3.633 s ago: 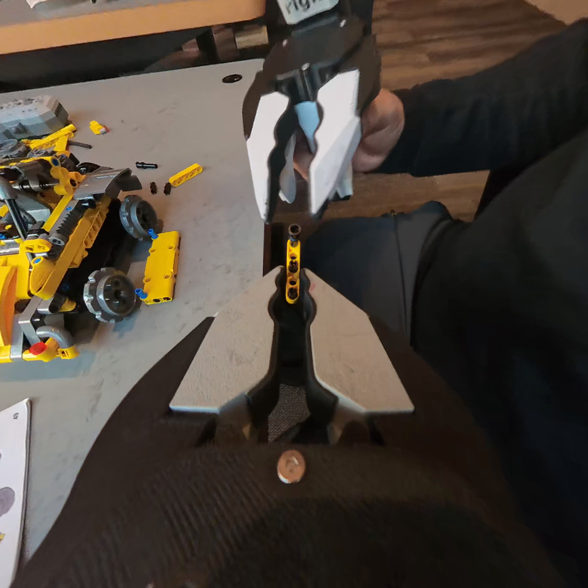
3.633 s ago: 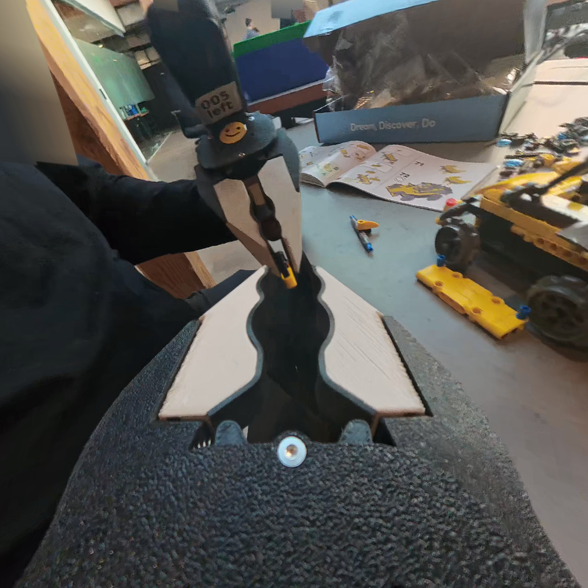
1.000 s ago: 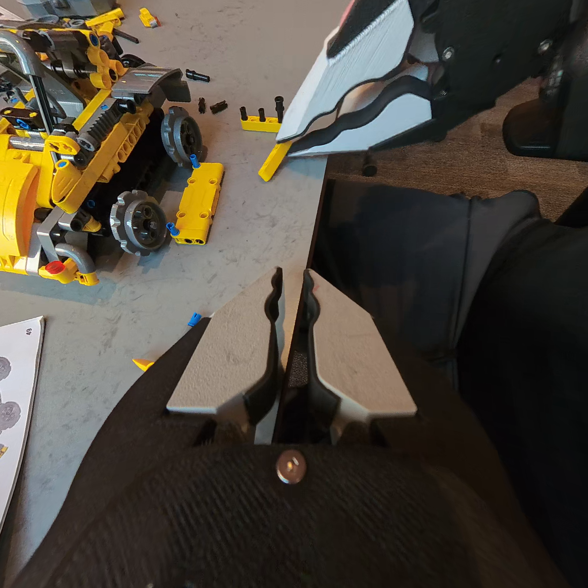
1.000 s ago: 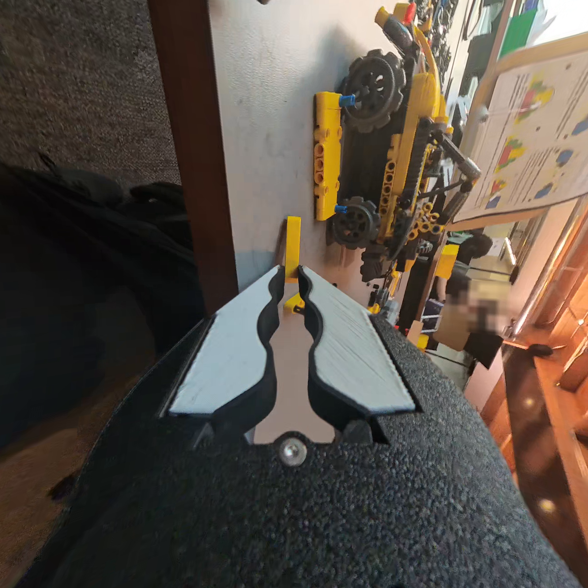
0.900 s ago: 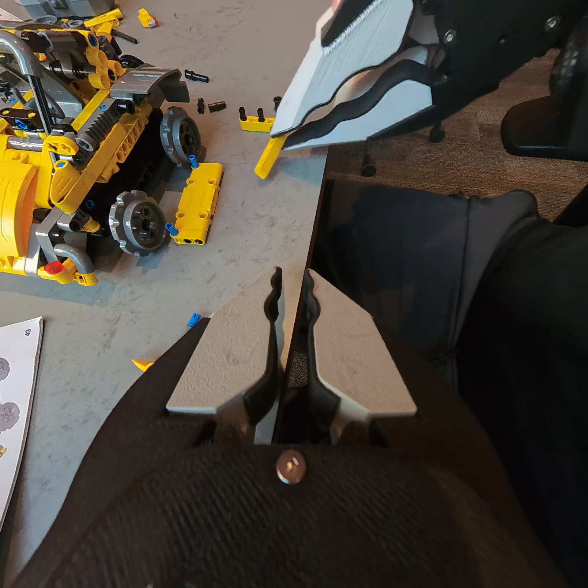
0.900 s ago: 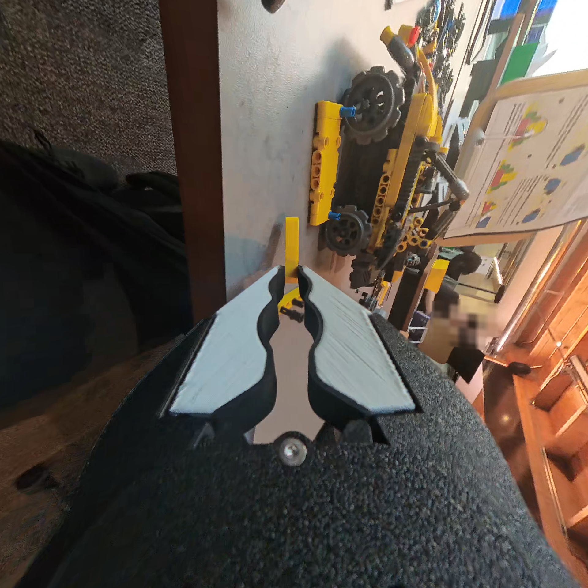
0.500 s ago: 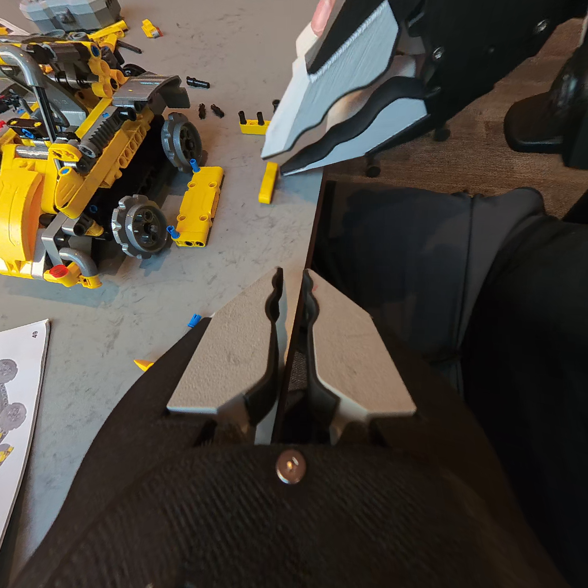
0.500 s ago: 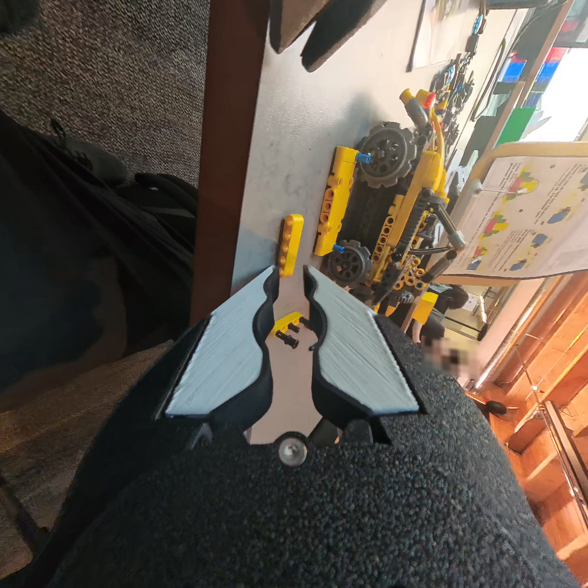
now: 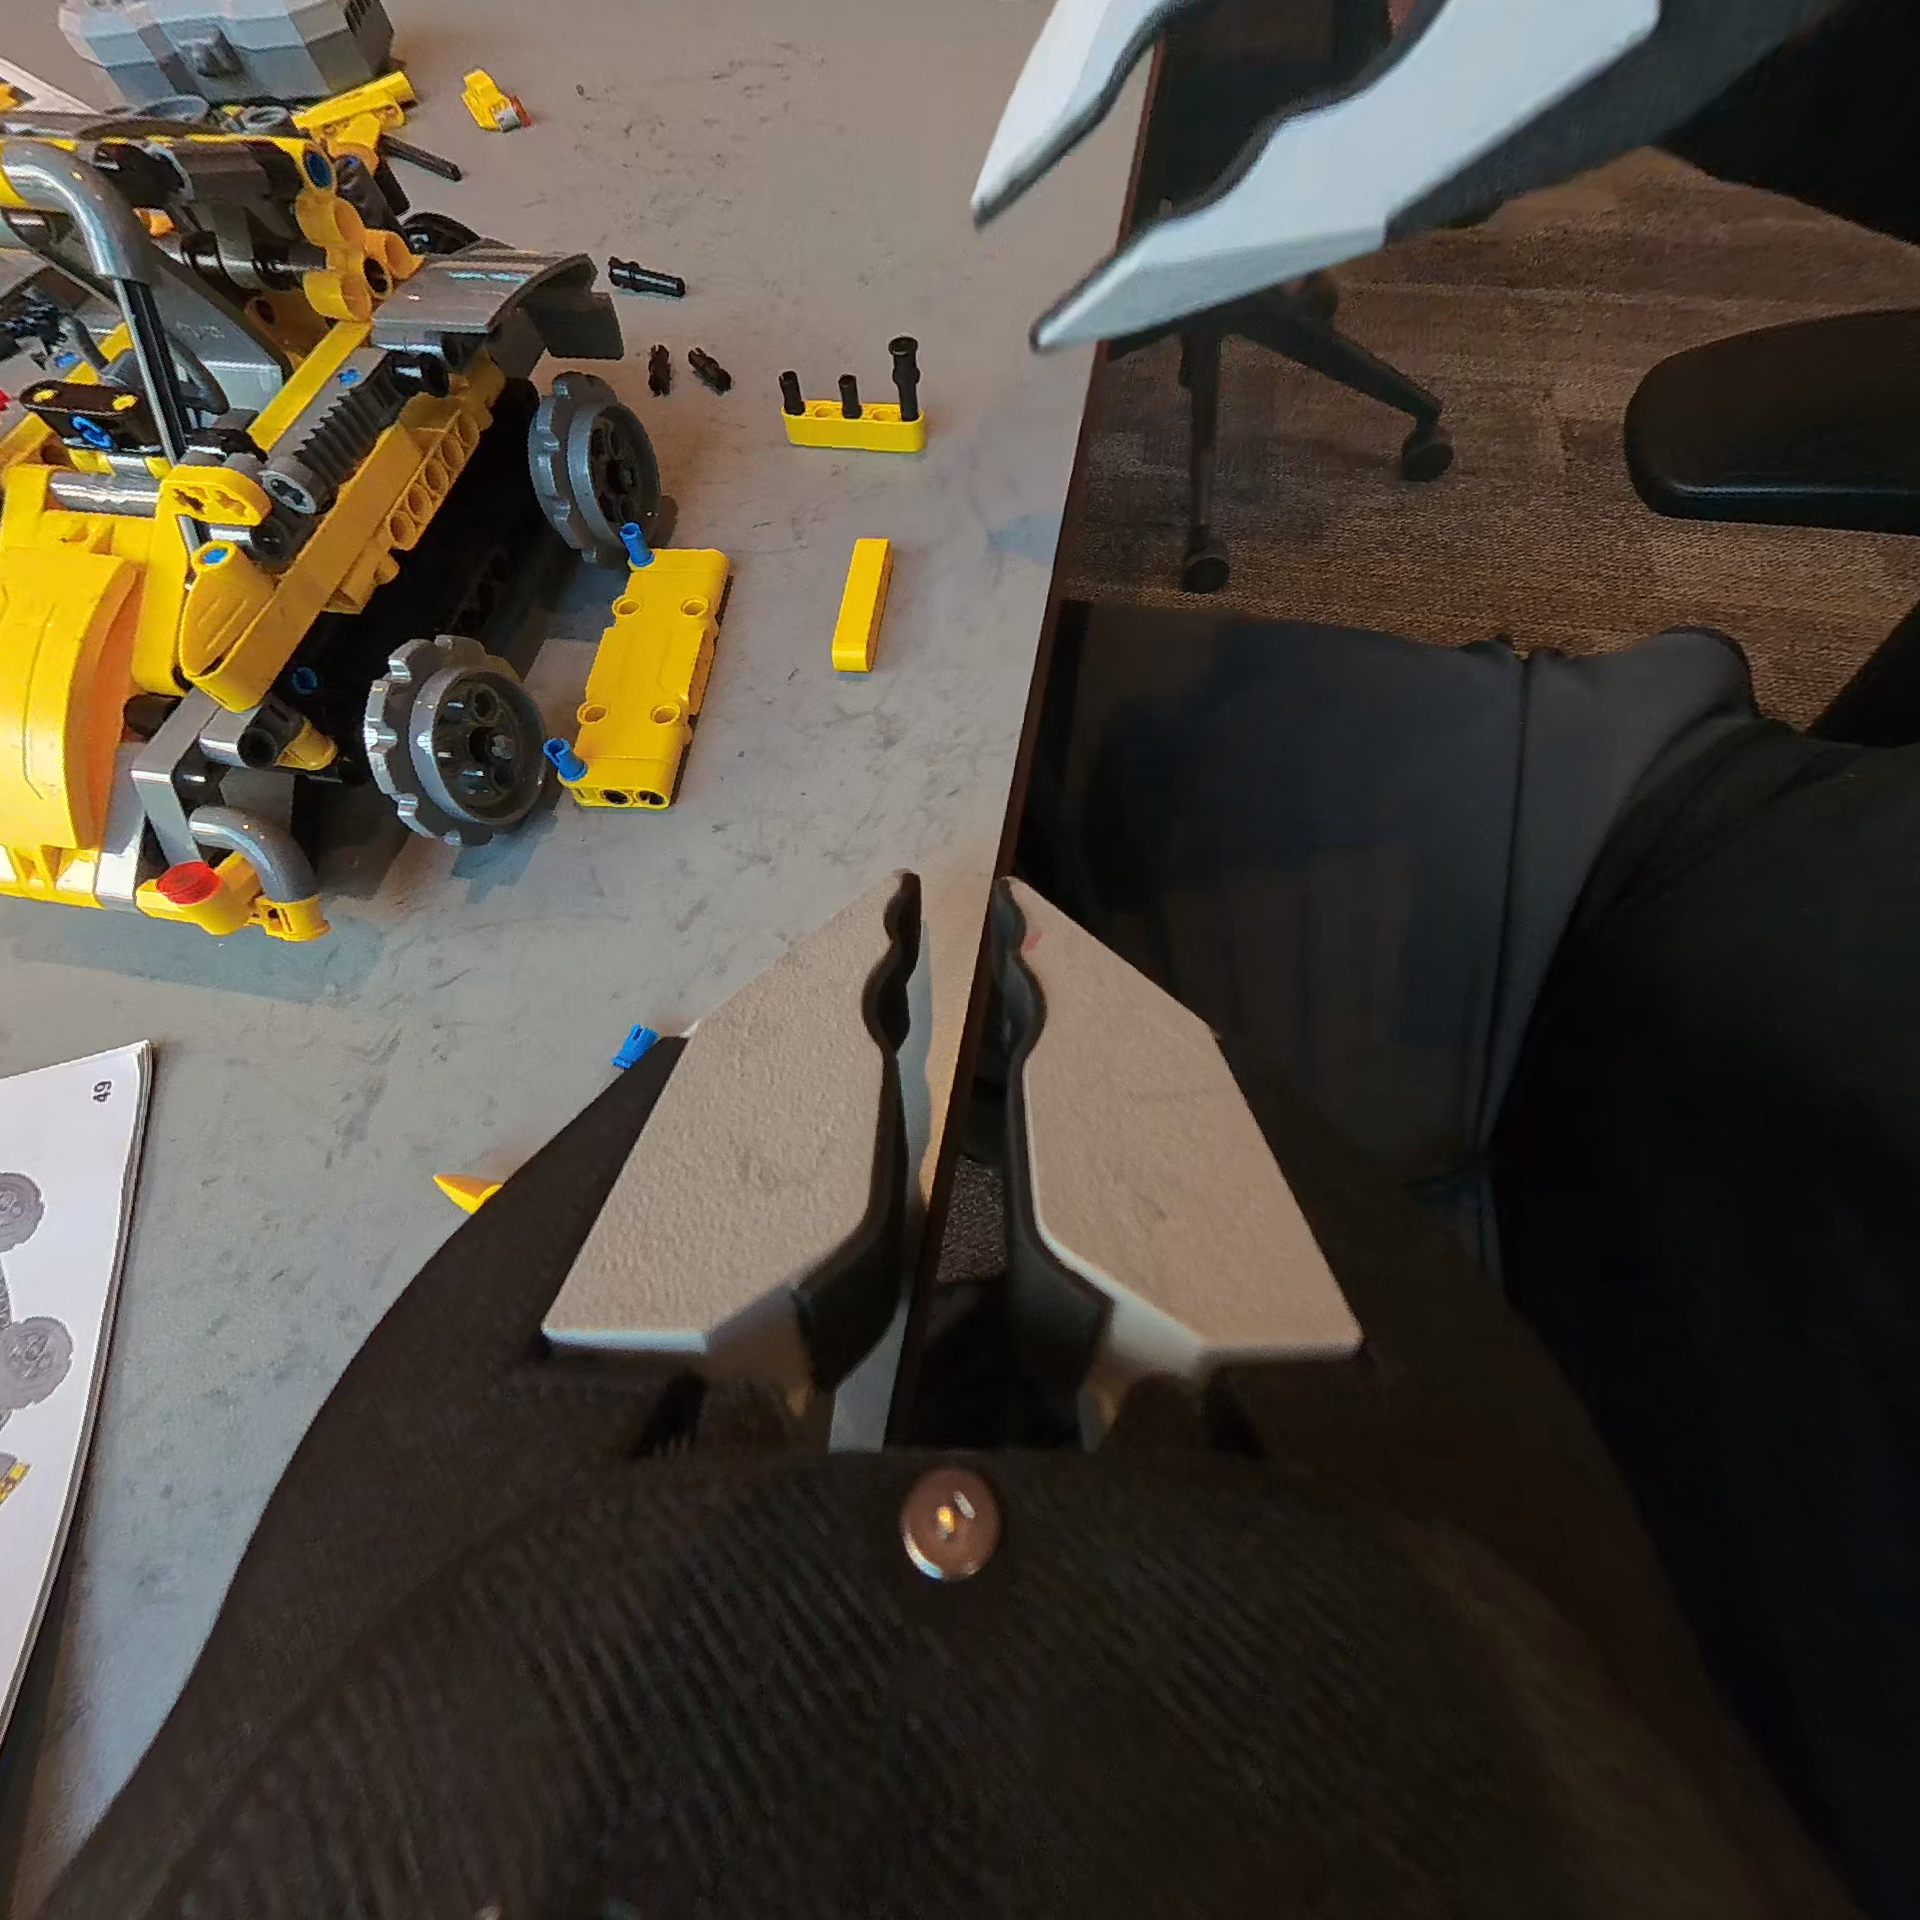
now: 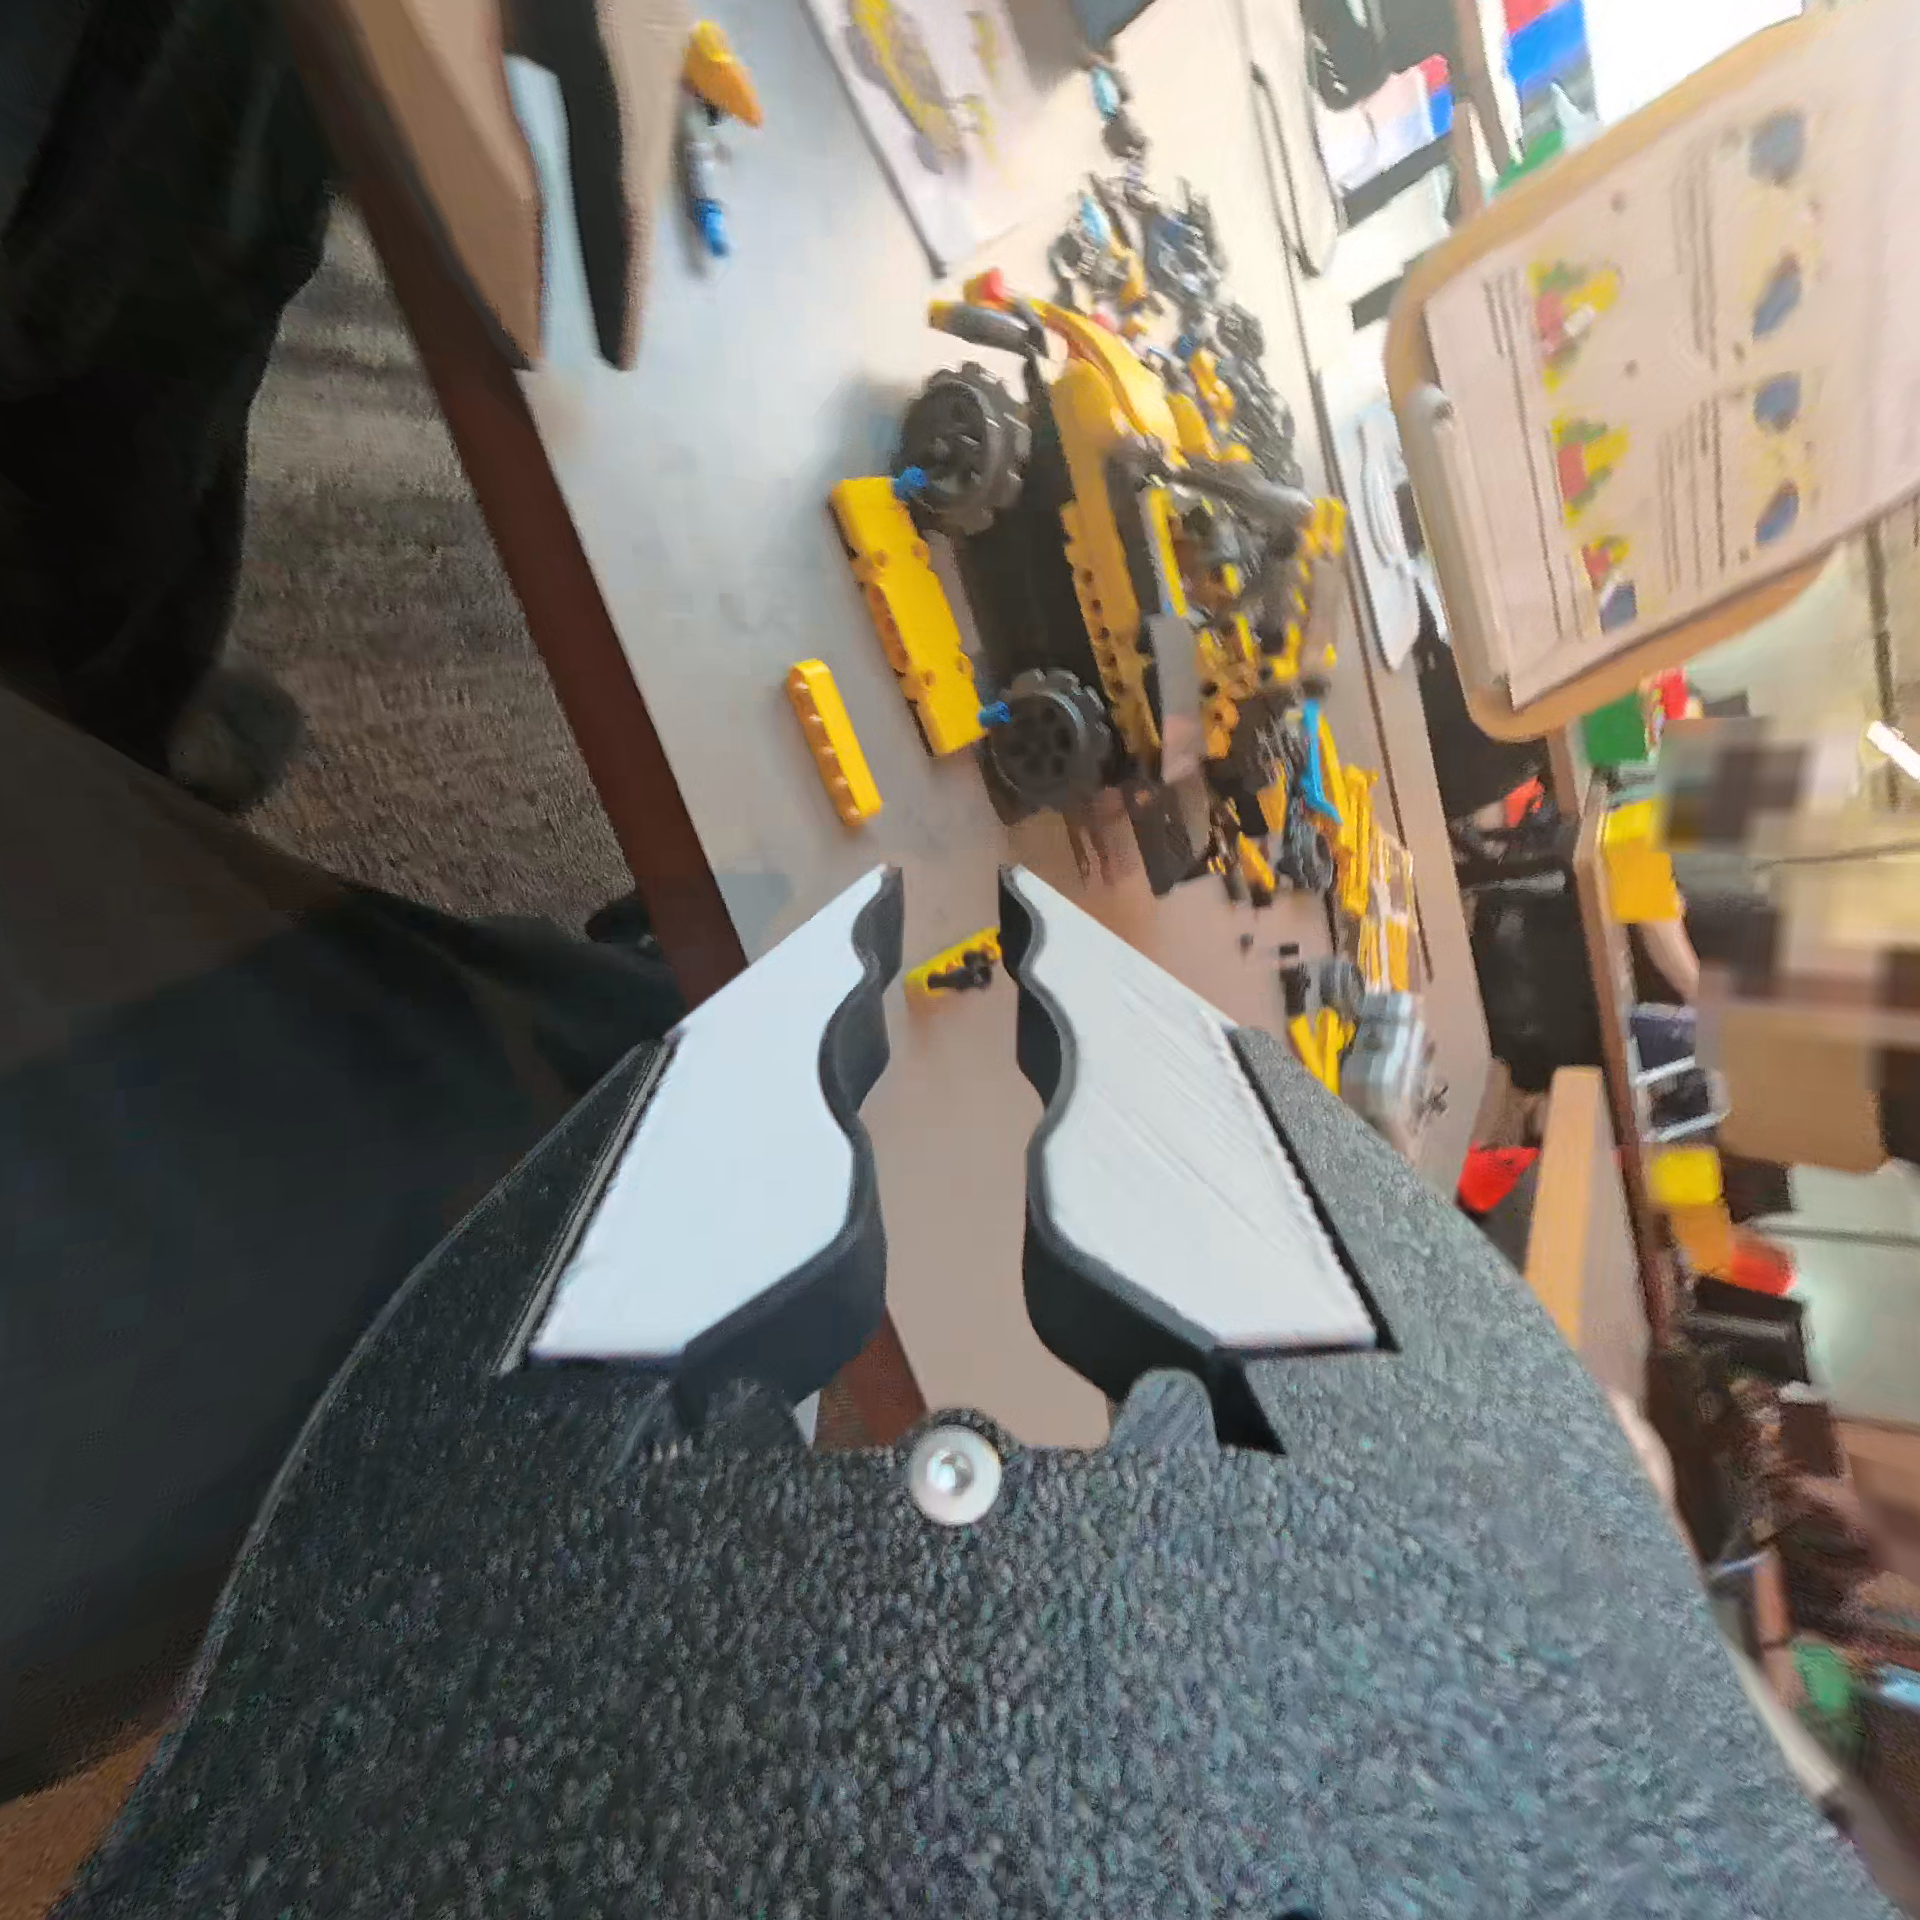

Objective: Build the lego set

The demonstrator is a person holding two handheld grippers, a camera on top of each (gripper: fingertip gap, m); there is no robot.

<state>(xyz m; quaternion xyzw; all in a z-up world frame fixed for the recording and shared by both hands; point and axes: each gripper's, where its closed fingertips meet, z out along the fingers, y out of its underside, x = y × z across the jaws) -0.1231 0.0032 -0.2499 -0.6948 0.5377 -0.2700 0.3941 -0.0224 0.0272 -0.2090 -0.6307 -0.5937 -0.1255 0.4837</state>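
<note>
Starting at our fingertips, we find both tools empty. Our left gripper (image 9: 956, 904) hangs over the near edge of the table (image 9: 831, 156), its flat grey fingers (image 9: 769, 1143) drawn almost together with only a thin slit between them, clamping nothing; the table's dark edge runs straight through that slit, with our dark-clothed lap to the right. Our right gripper (image 10: 948, 883) is rolled on its side above the table's far right part, its white, ridged fingers (image 10: 727, 1143) with wavy black inner pads parted and released around bare air. Nearest past its tips lies a short yellow beam with black pins (image 10: 951, 971) standing up from it, resting on its flat side near the table edge, probably so that the pins stay reachable. Just nearer us along the edge lies a plain yellow beam (image 9: 862, 603), a smooth hard-plastic bar lying flat and loose, touched by nothing. To its left sits a wider yellow panel (image 9: 649, 675) with round holes and blue pegs, close against the grey toothed wheels of the half-built yellow vehicle model (image 9: 208, 540), a dense knot of studless beams, gears and grey curved tubes. Small black pins (image 9: 686, 369) lie scattered beyond, and a printed instruction booklet (image 9: 62, 1299) lies at the near left corner.
</note>
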